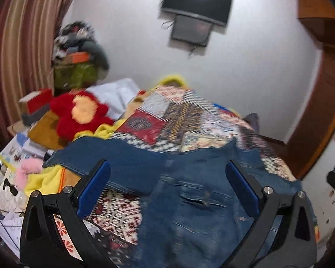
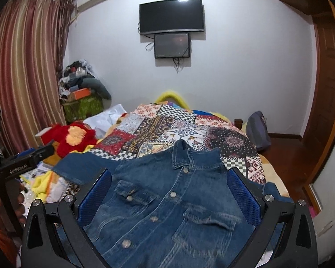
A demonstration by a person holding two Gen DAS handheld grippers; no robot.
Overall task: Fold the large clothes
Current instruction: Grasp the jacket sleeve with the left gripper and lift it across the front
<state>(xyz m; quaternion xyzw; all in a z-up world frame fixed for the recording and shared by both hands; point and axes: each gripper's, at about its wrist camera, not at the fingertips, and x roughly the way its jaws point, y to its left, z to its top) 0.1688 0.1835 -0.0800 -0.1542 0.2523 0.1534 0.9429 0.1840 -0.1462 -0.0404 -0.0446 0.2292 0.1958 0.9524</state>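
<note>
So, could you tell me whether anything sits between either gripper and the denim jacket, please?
Nothing visible does. The denim jacket lies spread, front up, on the patchwork bedspread, directly ahead of the open right gripper and open left gripper. The red plush toy lies off to the left, clear of it.

Both views are taken from just above the near end of the bed [image 2: 234,138], looking forward along the fingers toward the far wall, where a television [image 2: 172,16] is mounted. The denim jacket [image 2: 167,201] is seen close below in each. The left wrist view is tilted and blurred; the right wrist view is level and sharp. The curtain [image 1: 17,44] and red plush toy [image 1: 78,114] are shared.
</note>
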